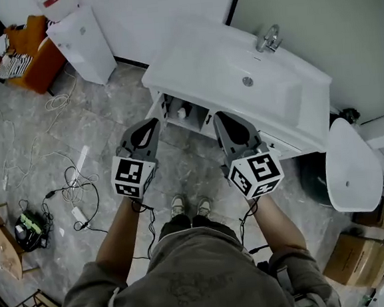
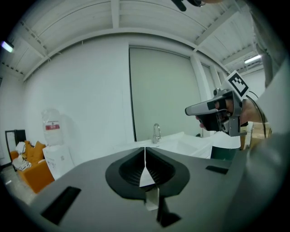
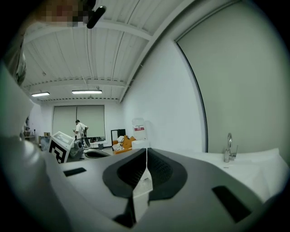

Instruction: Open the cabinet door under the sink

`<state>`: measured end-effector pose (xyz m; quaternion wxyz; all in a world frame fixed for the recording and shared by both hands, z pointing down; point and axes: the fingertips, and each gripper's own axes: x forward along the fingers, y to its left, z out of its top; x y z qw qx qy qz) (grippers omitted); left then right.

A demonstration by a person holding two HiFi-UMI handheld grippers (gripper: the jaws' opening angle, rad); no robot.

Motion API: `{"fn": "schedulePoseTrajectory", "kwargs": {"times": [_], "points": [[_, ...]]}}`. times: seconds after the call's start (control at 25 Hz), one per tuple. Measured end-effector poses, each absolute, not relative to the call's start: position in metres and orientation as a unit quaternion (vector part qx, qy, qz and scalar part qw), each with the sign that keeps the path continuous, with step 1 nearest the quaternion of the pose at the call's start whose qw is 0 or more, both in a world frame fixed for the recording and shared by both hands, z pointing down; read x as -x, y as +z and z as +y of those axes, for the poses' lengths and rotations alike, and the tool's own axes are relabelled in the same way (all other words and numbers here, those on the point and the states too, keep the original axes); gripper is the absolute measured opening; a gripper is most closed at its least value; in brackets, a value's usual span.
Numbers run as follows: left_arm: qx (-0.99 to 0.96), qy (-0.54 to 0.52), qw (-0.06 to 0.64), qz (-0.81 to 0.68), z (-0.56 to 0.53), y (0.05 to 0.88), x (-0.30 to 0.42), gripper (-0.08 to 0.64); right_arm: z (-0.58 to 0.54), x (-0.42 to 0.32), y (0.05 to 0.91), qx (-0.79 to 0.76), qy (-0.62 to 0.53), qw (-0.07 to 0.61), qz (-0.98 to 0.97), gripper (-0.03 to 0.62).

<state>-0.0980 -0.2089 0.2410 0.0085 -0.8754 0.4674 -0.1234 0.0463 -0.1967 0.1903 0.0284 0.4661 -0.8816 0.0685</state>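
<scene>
Trouble, as I judge it, would be clipping the sink (image 1: 171,64) rim when I drop down: my left gripper (image 1: 153,123) and right gripper (image 1: 221,117) are both clenched on nothing up high, while the cabinet (image 1: 187,113) sits below them under that sink, its inside partly showing.

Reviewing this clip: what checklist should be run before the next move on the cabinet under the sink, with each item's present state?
1. Left gripper empty, jaws together: ok.
2. Right gripper empty, jaws together: ok.
3. Both grippers in the air, apart from the sink: ok.
4. Cabinet needs opening: not ok, its inside shows below the sink.
5. Where the door itself stands: cannot tell.
6. Cables lie off to the left, not underfoot: ok.
</scene>
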Motion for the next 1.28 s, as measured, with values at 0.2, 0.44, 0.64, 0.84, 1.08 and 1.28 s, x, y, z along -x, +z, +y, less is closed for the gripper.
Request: {"fn": "schedulePoseTrajectory", "kwargs": {"times": [0.2,0.44,0.64,0.84,1.08,1.28], "points": [[0.883,-0.113,0.071,0.45,-0.193,0.186,0.063,0.021,-0.175,-0.078,0.148,-0.477,0.023,0.021,-0.878,0.029],[0.899,-0.089,0.093,0.419,-0.172,0.144,0.032,0.021,-0.137,-0.102,0.103,-0.479,-0.006,-0.004,-0.878,0.029],[0.91,-0.071,0.096,0.398,-0.151,0.126,0.01,0.021,-0.107,-0.117,0.08,-0.486,-0.035,-0.006,-0.873,0.029],[0.917,-0.066,0.107,0.378,-0.134,0.118,-0.004,0.021,-0.084,-0.126,0.074,-0.49,-0.033,0.003,-0.871,0.029],[0.92,-0.075,0.122,0.364,-0.116,0.124,-0.016,0.021,-0.07,-0.138,0.087,-0.5,-0.013,0.016,-0.866,0.029],[0.929,-0.072,0.106,0.346,-0.106,0.135,-0.021,0.021,-0.065,-0.138,0.099,-0.496,0.015,0.021,-0.868,0.029]]}}
